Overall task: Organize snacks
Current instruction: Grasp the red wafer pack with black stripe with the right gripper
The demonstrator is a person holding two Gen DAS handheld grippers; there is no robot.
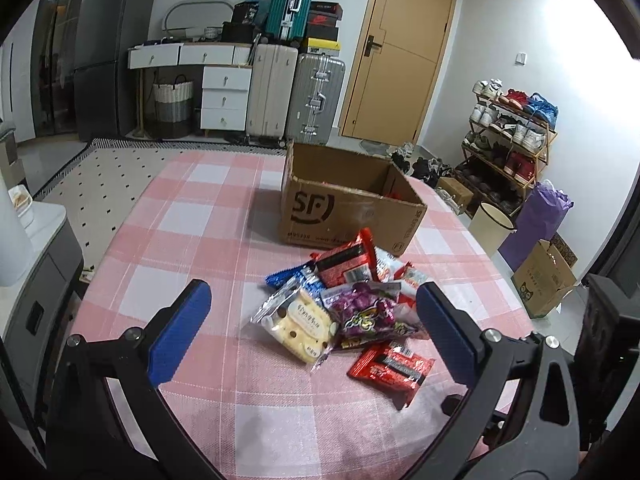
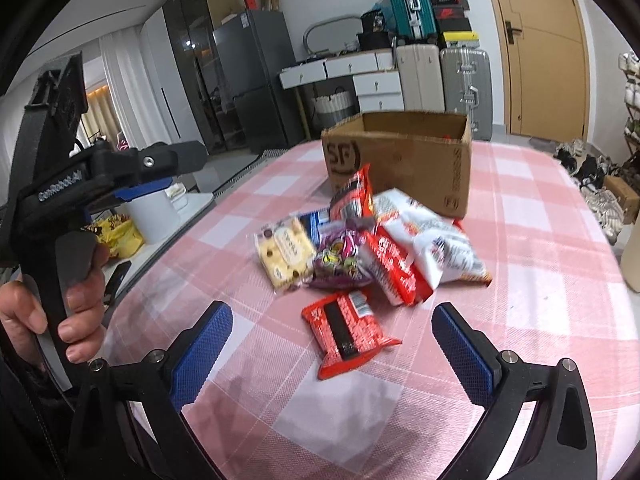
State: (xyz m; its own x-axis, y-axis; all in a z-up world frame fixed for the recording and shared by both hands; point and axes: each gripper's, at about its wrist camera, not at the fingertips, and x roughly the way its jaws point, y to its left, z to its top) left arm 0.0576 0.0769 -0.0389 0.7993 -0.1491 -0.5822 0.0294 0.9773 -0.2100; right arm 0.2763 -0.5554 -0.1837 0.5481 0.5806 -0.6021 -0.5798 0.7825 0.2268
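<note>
A heap of snack packets lies on the pink checked tablecloth point(image 1: 192, 240) in front of an open cardboard box point(image 1: 348, 204) marked SF. In the heap are a yellow biscuit pack point(image 1: 302, 326), a purple candy bag point(image 1: 370, 316), a blue packet point(image 1: 288, 274) and an upright red packet point(image 1: 348, 260). One red packet point(image 1: 390, 366) lies apart, nearest me. My left gripper point(image 1: 312, 312) hovers open just short of the heap, empty. In the right wrist view the box point(image 2: 400, 156), a white bag point(image 2: 436, 240) and the near red packet point(image 2: 346, 330) show. My right gripper point(image 2: 332, 334) is open around that packet's level.
A person's hand point(image 2: 76, 300) holds the left gripper's handle at the left. Suitcases point(image 1: 294, 92), a white drawer desk point(image 1: 212, 80), a fridge point(image 1: 108, 52) and a wooden door point(image 1: 400, 48) stand behind the table. A shoe rack point(image 1: 508, 136), a bin point(image 1: 492, 224) and a small carton point(image 1: 546, 280) are at the right.
</note>
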